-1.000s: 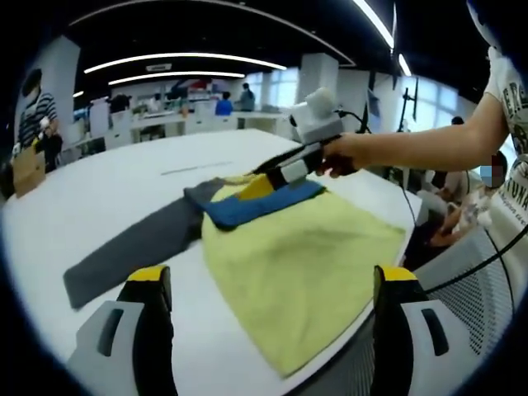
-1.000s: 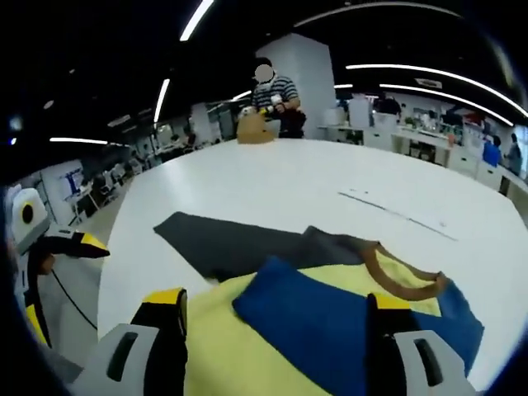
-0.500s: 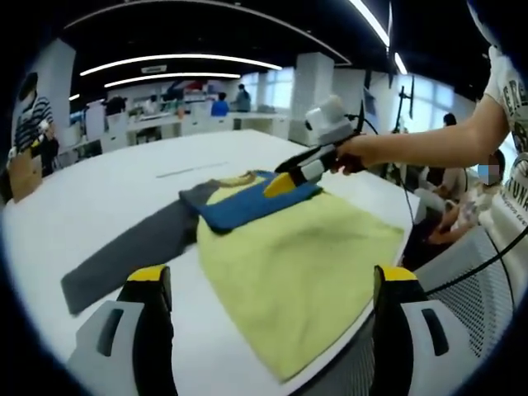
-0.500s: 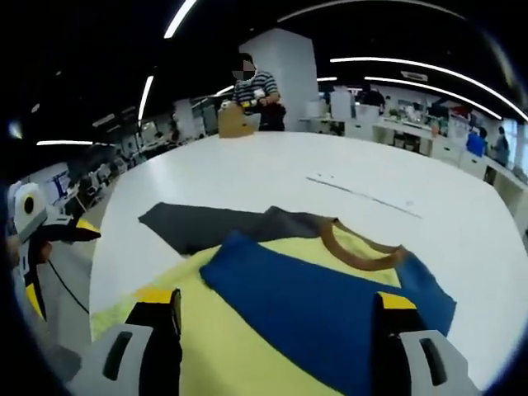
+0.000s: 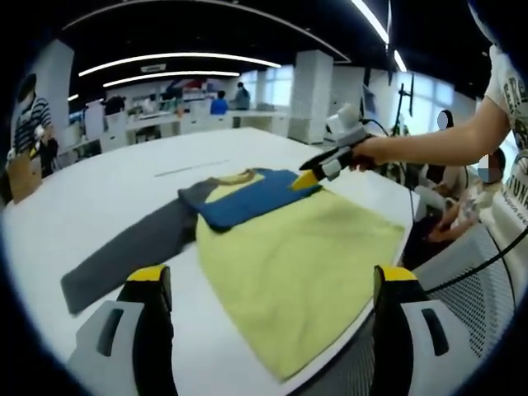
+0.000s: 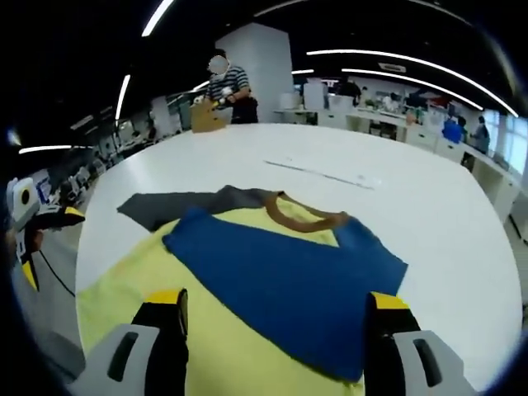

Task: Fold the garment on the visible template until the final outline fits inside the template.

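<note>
1. In the left gripper view the left tool [image 5: 268,318] shows its two yellow-tipped jaws set wide apart, with nothing between them.
2. In the right gripper view the right tool [image 6: 276,330] has its jaws equally spread and empty.
3. The person's hand [image 5: 369,152] grips the right tool, with the bare forearm [image 5: 437,140] stretched out straight from a short sleeve [image 5: 513,91].

**Open-plan office / lab floor**

Big open room w/ dark ceiling and long curved light strips [image 5: 181,59]. Wide white counter [image 6: 396,177] in front; more white desks [image 5: 177,122] at the back w/ people sitting and standing. White pillar [image 6: 262,62], windows [image 5: 276,87] along far wall. Mesh office chair [image 5: 470,285] nearby. A person in a striped shirt [image 6: 229,82] stands by a cardboard box [image 6: 205,117].
</note>
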Tool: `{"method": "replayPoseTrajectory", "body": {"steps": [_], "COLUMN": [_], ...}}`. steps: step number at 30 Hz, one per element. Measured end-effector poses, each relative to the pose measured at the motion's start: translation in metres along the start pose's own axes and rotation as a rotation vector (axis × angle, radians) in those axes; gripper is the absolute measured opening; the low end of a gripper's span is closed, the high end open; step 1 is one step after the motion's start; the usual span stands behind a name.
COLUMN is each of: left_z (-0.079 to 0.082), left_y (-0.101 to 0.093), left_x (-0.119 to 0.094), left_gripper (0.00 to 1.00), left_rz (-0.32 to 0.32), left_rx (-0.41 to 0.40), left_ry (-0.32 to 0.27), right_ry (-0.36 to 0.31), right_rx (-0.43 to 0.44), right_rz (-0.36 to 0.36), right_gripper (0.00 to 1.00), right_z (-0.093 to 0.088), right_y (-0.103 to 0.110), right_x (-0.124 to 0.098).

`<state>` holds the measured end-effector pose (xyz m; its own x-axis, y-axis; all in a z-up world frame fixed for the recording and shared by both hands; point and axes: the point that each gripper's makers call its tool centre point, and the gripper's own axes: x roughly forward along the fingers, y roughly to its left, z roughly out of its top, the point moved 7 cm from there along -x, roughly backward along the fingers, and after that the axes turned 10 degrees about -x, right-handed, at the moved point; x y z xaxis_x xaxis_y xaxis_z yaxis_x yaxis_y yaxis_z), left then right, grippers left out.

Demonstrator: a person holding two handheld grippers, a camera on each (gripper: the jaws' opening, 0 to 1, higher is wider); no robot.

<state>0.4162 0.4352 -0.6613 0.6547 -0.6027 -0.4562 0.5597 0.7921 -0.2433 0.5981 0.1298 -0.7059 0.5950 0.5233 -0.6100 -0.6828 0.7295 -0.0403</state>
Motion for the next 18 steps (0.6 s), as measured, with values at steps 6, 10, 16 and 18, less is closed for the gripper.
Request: {"method": "replayPoseTrajectory", "body": {"steps": [6, 10, 16, 18], "left_z": [0.001, 0.002, 0.002, 0.002], "left_y": [-0.002, -0.003, -0.004, -0.004], "left_x": [0.001, 0.002, 0.002, 0.002], "left_gripper": [0.99, 0.99, 0.99, 0.99], "left_rz": [-0.001, -0.003, -0.006, -0.007], "left_rx": [0.003, 0.006, 0.009, 0.006], "left_ry": [0.004, 0.007, 0.01, 0.007], "right_ry": [0.027, 0.042, 0.061, 0.071], "right_rx": [0.032, 0.042, 0.031, 0.025], "right_rz": [-0.031, -0.067, -0.091, -0.097], "right_gripper": [0.69, 0.59, 0.47, 0.42], "right_z": [-0.024, -0.035, -0.045, -0.049], "right_y": [-0.017, -0.026, -0.034, -0.035], "right_x": [-0.011, -0.018, -0.025, -0.026]}}
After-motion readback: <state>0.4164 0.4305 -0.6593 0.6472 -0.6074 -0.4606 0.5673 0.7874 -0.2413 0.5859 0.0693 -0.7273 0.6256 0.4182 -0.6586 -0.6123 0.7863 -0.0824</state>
